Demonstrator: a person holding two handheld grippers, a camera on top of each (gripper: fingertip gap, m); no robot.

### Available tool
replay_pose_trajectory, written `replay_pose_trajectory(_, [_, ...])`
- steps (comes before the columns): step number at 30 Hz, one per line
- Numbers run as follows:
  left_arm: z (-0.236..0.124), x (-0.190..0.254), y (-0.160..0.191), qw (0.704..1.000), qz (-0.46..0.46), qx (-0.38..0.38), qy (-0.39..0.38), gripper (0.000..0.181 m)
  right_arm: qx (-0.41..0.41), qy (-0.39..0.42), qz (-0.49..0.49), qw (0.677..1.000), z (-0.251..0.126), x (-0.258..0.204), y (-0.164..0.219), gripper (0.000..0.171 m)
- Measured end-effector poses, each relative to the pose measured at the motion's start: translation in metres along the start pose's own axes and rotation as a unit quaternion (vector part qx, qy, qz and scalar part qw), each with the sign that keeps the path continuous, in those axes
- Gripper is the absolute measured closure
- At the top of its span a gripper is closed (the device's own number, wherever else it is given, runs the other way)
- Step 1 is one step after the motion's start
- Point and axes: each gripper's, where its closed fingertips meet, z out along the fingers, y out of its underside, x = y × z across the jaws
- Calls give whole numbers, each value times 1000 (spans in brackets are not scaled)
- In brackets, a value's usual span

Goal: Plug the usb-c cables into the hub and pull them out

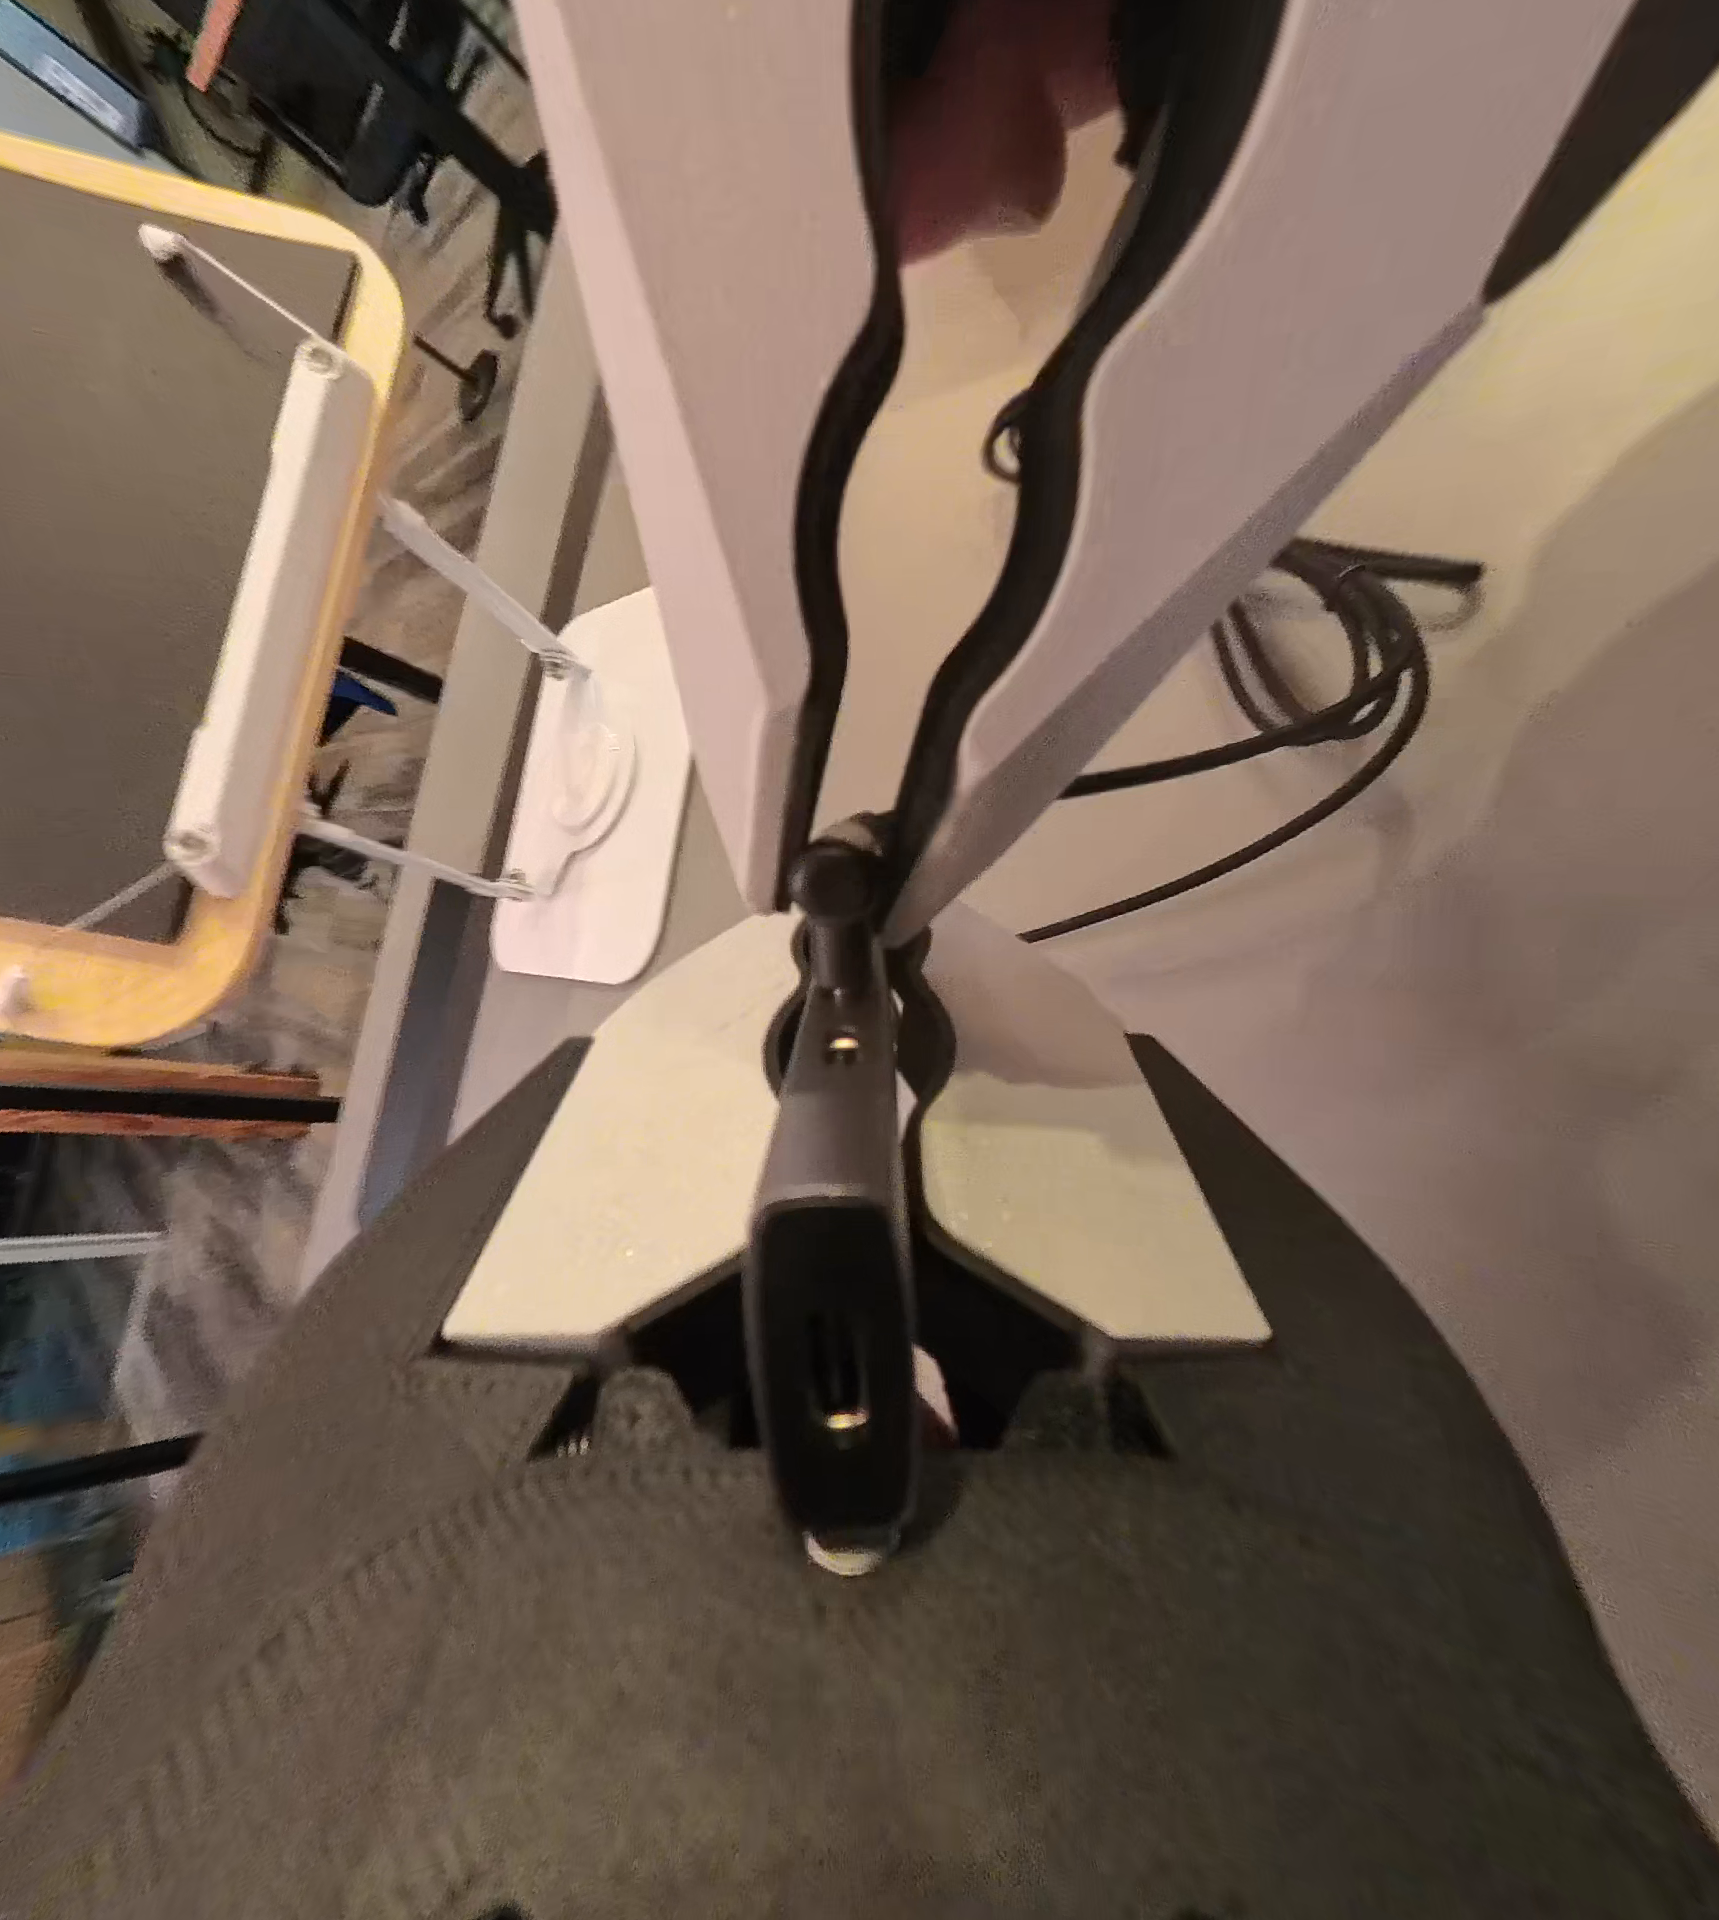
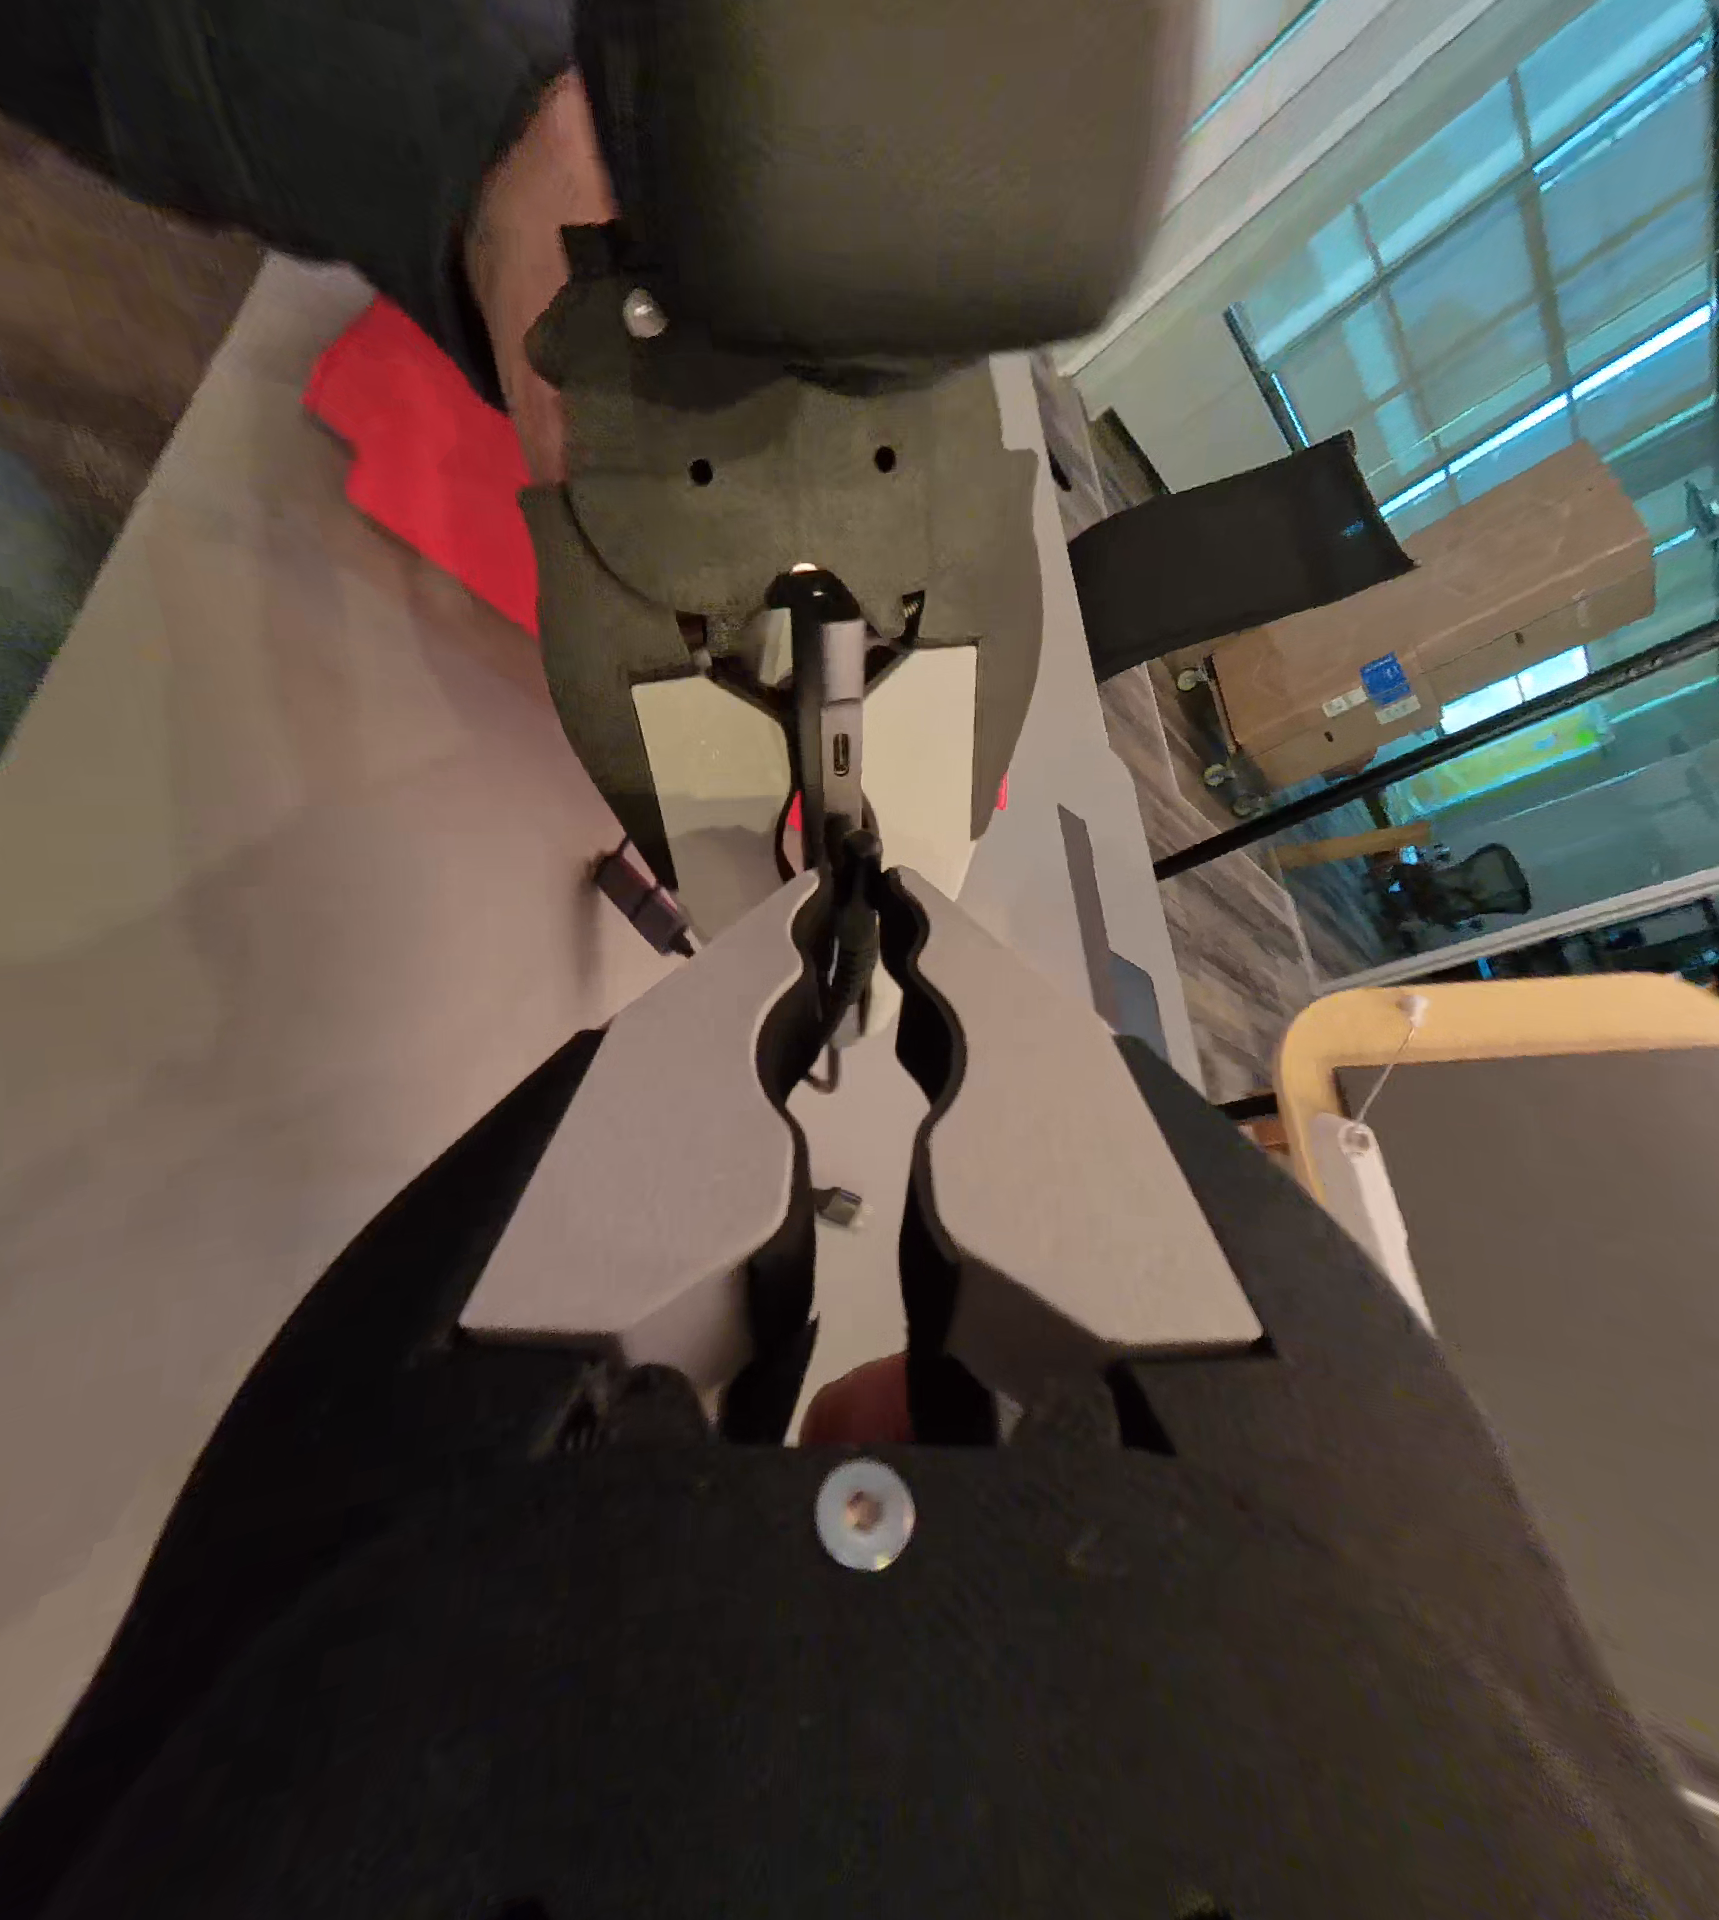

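My left gripper (image 1: 834, 997) is shut on the grey hub (image 1: 824, 1236) and holds it edge-up above the table. It shows at the top of the right wrist view (image 2: 834, 769), where an open port shows on the hub (image 2: 839, 717). My right gripper (image 2: 855, 894) is shut on a black USB-C cable plug (image 2: 853, 914). The plug's tip meets the hub's near end; how deep it sits is hidden. In the left wrist view, the right gripper (image 1: 839, 888) comes in from above, holding the plug (image 1: 834, 868). A loose USB-C plug (image 2: 839, 1205) lies on the table below.
A coil of black cable (image 1: 1343, 665) lies on the white table (image 1: 1613, 831). A dark adapter (image 2: 642, 894) and a red object (image 2: 419, 457) lie nearby. A wood-rimmed dark board (image 1: 361, 540) with a white bar stands beside a white pad (image 1: 626, 883). Across from one pair of fingers to the other is roughly 6 cm.
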Motion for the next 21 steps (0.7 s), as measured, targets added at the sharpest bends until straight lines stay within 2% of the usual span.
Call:
replay_pose_trajectory(6, [1, -24, 5, 993, 68, -33, -94, 172, 11, 28, 54, 998, -20, 15, 6, 157])
replay_pose_trajectory(10, [2, -27, 4, 986, 100, -51, -123, 171, -4, 24, 62, 998, -27, 9, 13, 153])
replay_pose_trajectory(15, [4, -17, -2, 987, 111, -52, -101, 171, -23, 44, -49, 998, -19, -3, 8, 148])
replay_pose_trajectory(18, [4, -9, -9, 989, 110, -44, -84, 171, -30, 46, -102, 993, -10, -9, 4, 156])
replay_pose_trajectory(21, [4, -2, -13, 989, 123, -43, -73, 171, -34, 39, -109, 993, -5, -13, 4, 165])
